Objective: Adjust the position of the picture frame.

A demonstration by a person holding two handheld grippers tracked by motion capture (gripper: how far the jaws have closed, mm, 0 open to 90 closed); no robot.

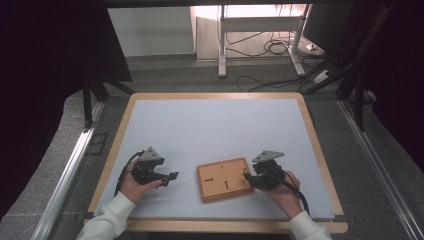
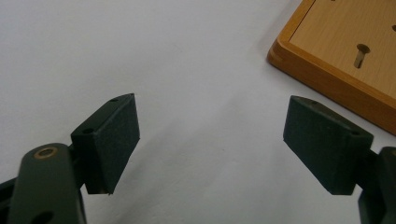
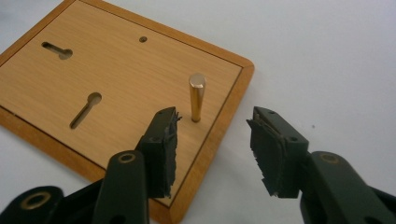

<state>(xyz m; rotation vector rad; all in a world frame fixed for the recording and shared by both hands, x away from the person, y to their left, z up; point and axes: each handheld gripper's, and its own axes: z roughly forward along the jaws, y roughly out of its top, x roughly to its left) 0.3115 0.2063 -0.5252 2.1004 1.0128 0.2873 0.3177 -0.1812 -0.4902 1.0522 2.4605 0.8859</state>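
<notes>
A square wooden board (image 1: 224,179) with keyhole slots lies flat on the white mat, near the table's front edge. A short brass peg (image 3: 196,97) stands upright near one corner of the board (image 3: 116,79). My right gripper (image 1: 248,179) is at the board's right edge. Its jaws stand apart over that corner, just short of the peg, with nothing pressed between the pads (image 3: 215,119). My left gripper (image 1: 170,178) rests to the left of the board, held low over the mat. It is open and empty (image 2: 210,140), and the board's corner (image 2: 345,51) lies ahead to its right.
The white mat (image 1: 215,120) covers most of the wooden table top (image 1: 114,145). Metal rails (image 1: 70,165) run along both sides of the table. Beyond the far edge there are desk legs and loose cables (image 1: 270,47) on the floor.
</notes>
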